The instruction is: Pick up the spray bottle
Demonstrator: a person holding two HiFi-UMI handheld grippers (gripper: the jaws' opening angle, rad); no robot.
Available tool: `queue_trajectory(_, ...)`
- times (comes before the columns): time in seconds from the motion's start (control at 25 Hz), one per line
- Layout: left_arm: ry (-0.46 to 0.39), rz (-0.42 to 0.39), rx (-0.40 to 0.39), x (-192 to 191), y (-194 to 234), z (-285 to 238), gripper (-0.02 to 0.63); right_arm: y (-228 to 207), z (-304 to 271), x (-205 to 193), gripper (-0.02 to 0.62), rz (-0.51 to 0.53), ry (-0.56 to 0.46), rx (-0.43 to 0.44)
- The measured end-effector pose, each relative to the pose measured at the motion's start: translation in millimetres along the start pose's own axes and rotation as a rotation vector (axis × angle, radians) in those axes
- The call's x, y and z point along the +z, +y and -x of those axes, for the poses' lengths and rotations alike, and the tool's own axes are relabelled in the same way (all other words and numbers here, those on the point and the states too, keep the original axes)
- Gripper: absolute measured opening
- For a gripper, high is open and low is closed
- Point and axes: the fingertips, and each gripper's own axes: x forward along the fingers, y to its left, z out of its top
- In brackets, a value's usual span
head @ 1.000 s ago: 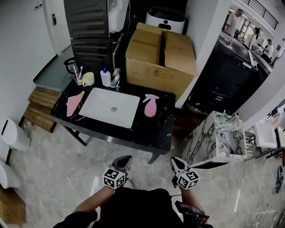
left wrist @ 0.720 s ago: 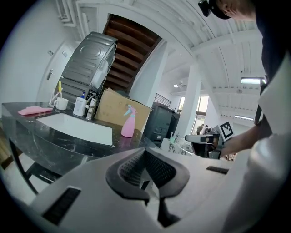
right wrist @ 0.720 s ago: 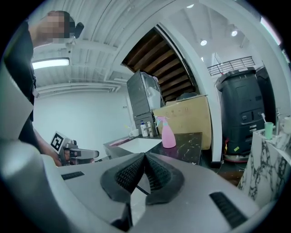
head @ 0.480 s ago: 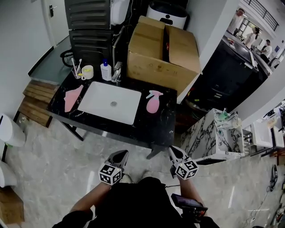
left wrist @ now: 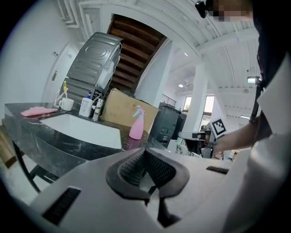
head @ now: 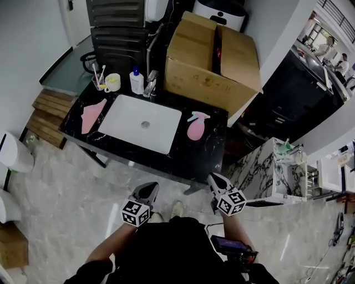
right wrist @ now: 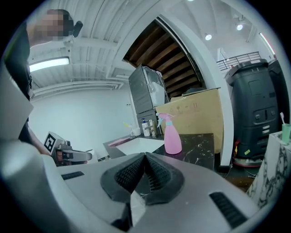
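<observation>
MOVED: left hand-held gripper [head: 145,193] and right hand-held gripper [head: 217,182] sit closer to counter [head: 188,161] than a second ago | JAWS: both together, empty | TARGET: pink spray bottle [head: 195,127] upright right of sink [head: 125,119], well apart from both | RISK: closed jaws may topple bottle on arrival | POSE: forearms forward, tips slightly down

Sticks in the holder [head: 99,84] too small to tell, spray bottle [head: 195,126] trigger barely legible from overhead, white appliance [head: 219,9] cut off by the top edge, floor behind the box [head: 213,61] hidden
</observation>
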Motion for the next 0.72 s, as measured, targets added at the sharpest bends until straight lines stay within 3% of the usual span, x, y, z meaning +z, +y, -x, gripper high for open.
queue_trajectory(0.72, 0.007, -0.003, 0.089, 31.9, 14.2, -53.2, 0.008, -82.3, -76.2, 49.2, 0.026, 0.038, -0.004, 0.119)
